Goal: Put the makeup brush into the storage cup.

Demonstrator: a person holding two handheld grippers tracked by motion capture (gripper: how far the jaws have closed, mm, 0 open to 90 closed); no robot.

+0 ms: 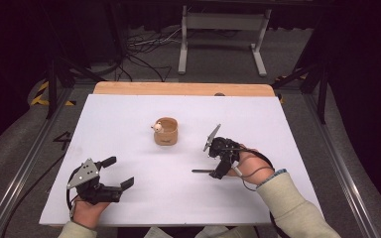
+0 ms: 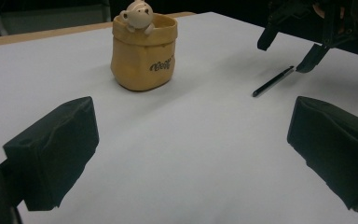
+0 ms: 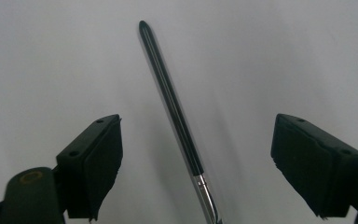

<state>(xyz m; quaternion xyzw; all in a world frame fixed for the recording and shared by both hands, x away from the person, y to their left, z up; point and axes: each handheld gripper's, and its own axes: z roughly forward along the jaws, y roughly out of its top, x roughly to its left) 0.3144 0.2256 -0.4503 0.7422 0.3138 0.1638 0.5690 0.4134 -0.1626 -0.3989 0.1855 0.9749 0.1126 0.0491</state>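
Observation:
A thin dark pen [image 1: 202, 171] [image 2: 273, 80] [image 3: 171, 103] with a silver end lies flat on the white table [image 1: 129, 124]. My right gripper [image 1: 217, 172] [image 3: 196, 163] points down over it, open, one jaw on each side of the pen and neither pad touching it. A tan pouch-shaped cup [image 1: 166, 131] [image 2: 143, 50] with a small pale figure on its rim stands mid-table. My left gripper [image 1: 118, 172] [image 2: 191, 154] rests near the table's front left, open with nothing between its jaws, aimed toward the cup.
A wooden strip [image 1: 183, 89] runs along the table's far edge. Beyond it stand a metal frame [image 1: 223, 29] and loose cables on the floor. Dark rails flank both sides of the table.

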